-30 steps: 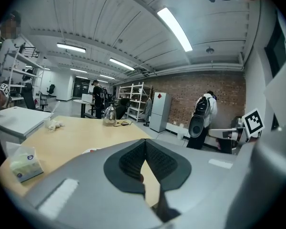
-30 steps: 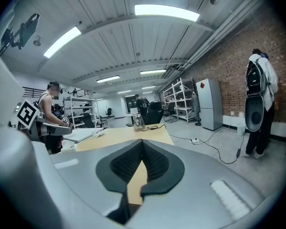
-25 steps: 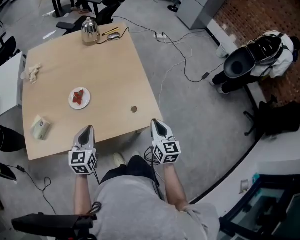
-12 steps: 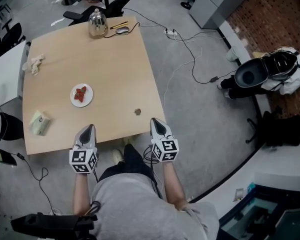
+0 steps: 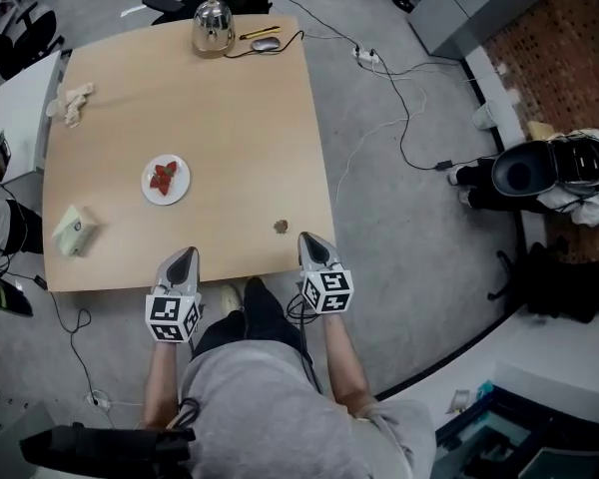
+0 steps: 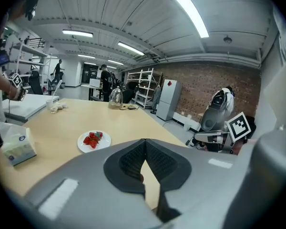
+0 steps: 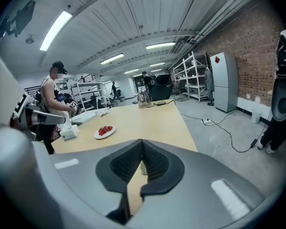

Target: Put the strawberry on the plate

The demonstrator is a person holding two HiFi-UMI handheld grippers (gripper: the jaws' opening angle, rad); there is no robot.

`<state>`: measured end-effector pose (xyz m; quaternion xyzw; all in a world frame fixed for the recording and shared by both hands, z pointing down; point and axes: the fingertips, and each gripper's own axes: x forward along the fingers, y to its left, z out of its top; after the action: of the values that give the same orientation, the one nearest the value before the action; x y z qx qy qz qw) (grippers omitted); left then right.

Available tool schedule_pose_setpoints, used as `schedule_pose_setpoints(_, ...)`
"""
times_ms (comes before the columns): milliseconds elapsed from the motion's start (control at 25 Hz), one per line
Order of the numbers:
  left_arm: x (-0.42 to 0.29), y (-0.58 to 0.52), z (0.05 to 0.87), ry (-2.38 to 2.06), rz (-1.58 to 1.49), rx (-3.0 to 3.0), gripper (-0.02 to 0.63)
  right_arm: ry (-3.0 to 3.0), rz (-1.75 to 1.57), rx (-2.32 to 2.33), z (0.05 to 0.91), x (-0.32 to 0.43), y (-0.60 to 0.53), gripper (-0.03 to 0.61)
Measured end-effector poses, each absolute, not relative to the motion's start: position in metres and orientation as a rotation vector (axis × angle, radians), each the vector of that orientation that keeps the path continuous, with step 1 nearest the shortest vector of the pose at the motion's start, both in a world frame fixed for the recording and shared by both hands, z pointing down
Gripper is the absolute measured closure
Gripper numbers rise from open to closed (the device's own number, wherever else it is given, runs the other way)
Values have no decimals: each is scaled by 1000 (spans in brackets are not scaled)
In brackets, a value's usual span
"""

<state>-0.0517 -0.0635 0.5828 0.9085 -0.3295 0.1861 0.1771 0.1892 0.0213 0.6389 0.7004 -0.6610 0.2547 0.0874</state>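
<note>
table (image 5: 230, 108): pale wood, upper left of frame, grey floor (image 5: 409, 238) on its right
strawberries (image 5: 164, 177): sitting on the white plate (image 5: 150, 192), table's left-middle
left gripper (image 5: 184, 255): near edge, clamped shut, empty
right gripper (image 5: 306, 239): same deal, shut and empty

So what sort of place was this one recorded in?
Probably an open-plan lab or workshop-style office: a brick wall, metal shelving racks and strip ceiling lights, with a power strip on the grey floor beside a large wooden table.

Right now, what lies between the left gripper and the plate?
Nothing but bare table between left gripper and plate, seen in the head view; the tissue pack lies aside.
</note>
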Motion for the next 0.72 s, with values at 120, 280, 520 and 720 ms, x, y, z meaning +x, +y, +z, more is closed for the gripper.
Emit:
schedule_pose_setpoints(120,-46,-65,591,-930,548,2548,595,-1976,784,2029,656,190,13,571)
schedule_pose_setpoints(280,-43,-66,603,-932,574,2514,595,-1975,808,1948,680,189,6,571)
schedule_pose_setpoints(520,-39,-73,613,-956,605,2479,595,-1953,873,1855,714,193,-2,550)
schedule_pose_setpoints(720,-40,-76,617,-983,618,2442,595,-1956,901,1761,735,187,-7,521)
